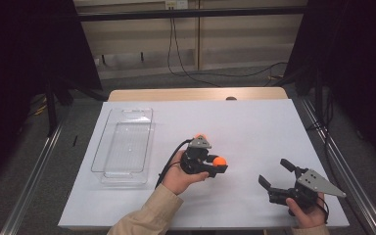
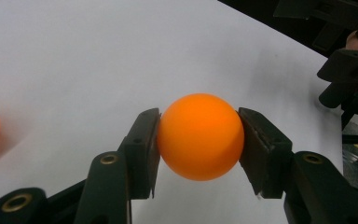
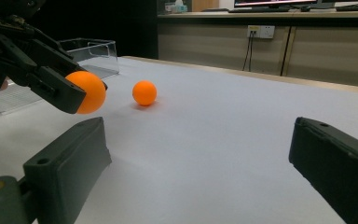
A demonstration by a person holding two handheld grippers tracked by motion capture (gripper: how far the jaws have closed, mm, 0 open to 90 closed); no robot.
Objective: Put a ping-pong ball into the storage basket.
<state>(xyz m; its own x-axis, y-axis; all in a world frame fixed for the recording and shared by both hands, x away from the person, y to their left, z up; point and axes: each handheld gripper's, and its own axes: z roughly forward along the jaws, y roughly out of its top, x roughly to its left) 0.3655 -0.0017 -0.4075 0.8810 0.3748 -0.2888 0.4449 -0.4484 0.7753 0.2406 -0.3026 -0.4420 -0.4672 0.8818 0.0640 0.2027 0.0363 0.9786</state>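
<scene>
Centre frame in the high view, the left gripper (image 1: pixel 214 166) clamps an orange ball (image 2: pixel 200 136) by its sides; a smooth sphere could squirt free (pads grip only its equator). The right gripper (image 1: pixel 276 177) gapes empty, lower right.

A lab: black curtains (image 1: pixel 24 58) flank the white-covered bench (image 1: pixel 254 122), with loose cables (image 1: pixel 186 68) and wall sockets (image 3: pixel 259 31) beyond.
</scene>
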